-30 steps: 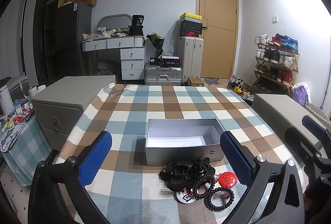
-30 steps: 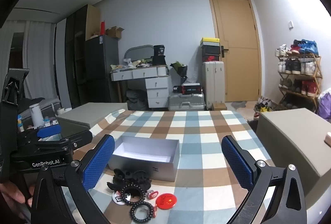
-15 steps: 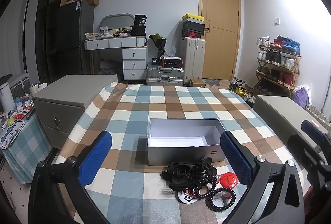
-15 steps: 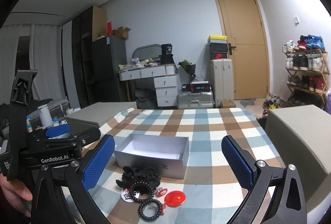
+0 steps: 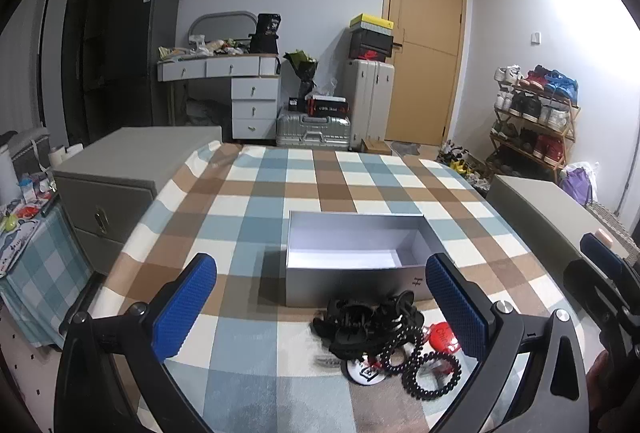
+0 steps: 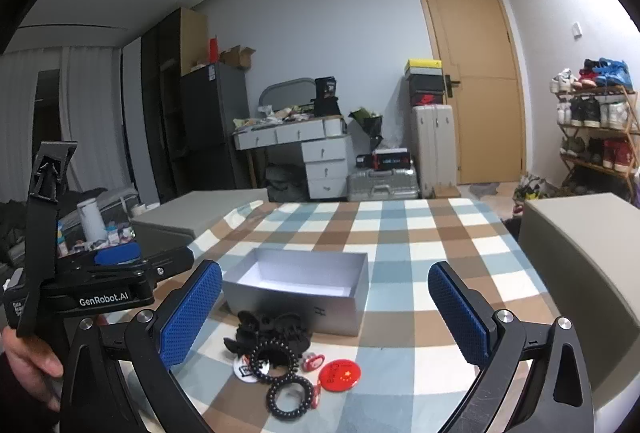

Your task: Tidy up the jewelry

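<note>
Both claws, the left claw (image 5: 320, 303) and the right claw (image 6: 325, 307), hang spread wide and hold nothing, so sorting has not begun. On the checkered tabletop (image 5: 256, 201) stands the empty grey box (image 5: 352, 253); just before it lies the jewelry pile (image 5: 380, 329), from which I judge one piece must be pinched next.

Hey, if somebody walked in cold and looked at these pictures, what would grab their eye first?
Probably the open silver rectangular box, empty, in the middle of the blue, brown and white checked tablecloth. Right in front of it lies a heap of black plastic hair claws, black coiled hair ties and a round red badge. Framing it all, the left gripper and right gripper are wide open.
</note>
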Demonstrator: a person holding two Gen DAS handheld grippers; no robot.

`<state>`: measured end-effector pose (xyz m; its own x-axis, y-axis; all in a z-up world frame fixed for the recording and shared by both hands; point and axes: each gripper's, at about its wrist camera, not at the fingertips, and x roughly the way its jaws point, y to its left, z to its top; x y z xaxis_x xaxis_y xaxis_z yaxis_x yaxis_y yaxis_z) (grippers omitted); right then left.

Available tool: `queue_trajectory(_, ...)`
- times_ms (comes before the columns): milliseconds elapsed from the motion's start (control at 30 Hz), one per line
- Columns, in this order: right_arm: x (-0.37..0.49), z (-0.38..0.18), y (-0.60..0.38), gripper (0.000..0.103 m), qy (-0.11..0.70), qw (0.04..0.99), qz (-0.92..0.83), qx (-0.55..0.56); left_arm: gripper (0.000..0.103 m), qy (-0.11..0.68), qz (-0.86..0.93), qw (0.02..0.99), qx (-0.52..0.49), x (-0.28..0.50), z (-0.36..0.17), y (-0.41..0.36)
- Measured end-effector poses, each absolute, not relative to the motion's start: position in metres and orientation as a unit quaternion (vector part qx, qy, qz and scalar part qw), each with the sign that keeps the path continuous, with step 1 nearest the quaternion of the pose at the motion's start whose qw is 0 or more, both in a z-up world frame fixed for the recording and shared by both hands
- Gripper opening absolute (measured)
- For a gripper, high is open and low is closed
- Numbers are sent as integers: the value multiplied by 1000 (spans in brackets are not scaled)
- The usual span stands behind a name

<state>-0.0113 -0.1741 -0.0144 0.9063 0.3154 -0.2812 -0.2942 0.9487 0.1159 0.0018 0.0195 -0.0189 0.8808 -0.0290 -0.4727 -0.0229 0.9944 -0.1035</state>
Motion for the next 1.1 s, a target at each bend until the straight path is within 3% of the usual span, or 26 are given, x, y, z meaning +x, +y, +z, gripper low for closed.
queue_trajectory(600, 4, -93, -157, 103, 281, 933, 221, 35, 102, 308, 9, 949, -62, 1, -63, 44)
queue_trajectory(733, 6, -104, -150, 99, 299, 927, 225, 29, 102, 315, 9, 947, -59, -1, -67, 44)
queue_trajectory(1033, 12, -118, -146, 68, 335, 918, 209, 24, 102, 318, 12, 946, -58, -1, -69, 48)
queue_trajectory(1100, 13, -120, -147, 55, 341, 916, 208, 25, 102, 318, 11, 946, -58, 0, -70, 49)
